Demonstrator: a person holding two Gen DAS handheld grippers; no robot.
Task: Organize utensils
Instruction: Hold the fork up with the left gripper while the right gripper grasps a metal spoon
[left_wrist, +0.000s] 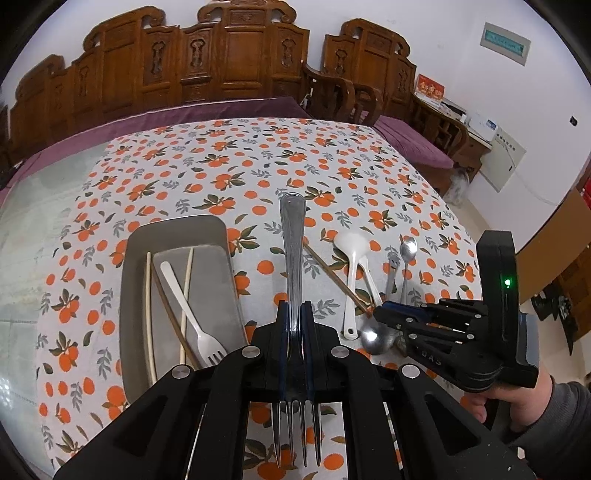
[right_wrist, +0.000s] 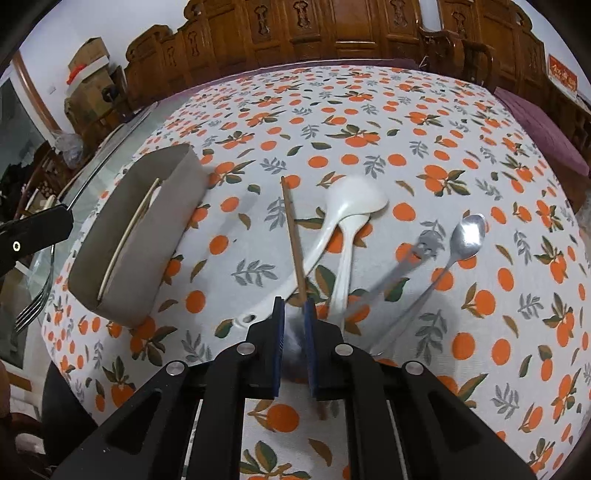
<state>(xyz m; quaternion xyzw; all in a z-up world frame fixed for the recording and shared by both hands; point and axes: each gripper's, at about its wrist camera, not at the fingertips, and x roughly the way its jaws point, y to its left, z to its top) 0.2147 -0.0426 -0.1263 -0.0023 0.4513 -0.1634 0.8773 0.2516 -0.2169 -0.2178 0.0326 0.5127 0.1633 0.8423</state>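
Fingers (left_wrist: 283, 325) of the left gripper (left_wrist: 295, 321) pinch a steel fork (left_wrist: 293, 251), tines toward the camera.
"DAS" shows on the right gripper (right_wrist: 294, 314), whose fingers (right_wrist: 309, 332) are nearly together around a brown chopstick (right_wrist: 293, 236), though contact is unclear. The grey tray (left_wrist: 127, 295), near the tablecloth (left_wrist: 258, 162)'s left edge, holds chopsticks and a white fork (left_wrist: 192, 314); white spoons (right_wrist: 343, 221) and a steel spoon (right_wrist: 465, 236) lie on the open cloth.
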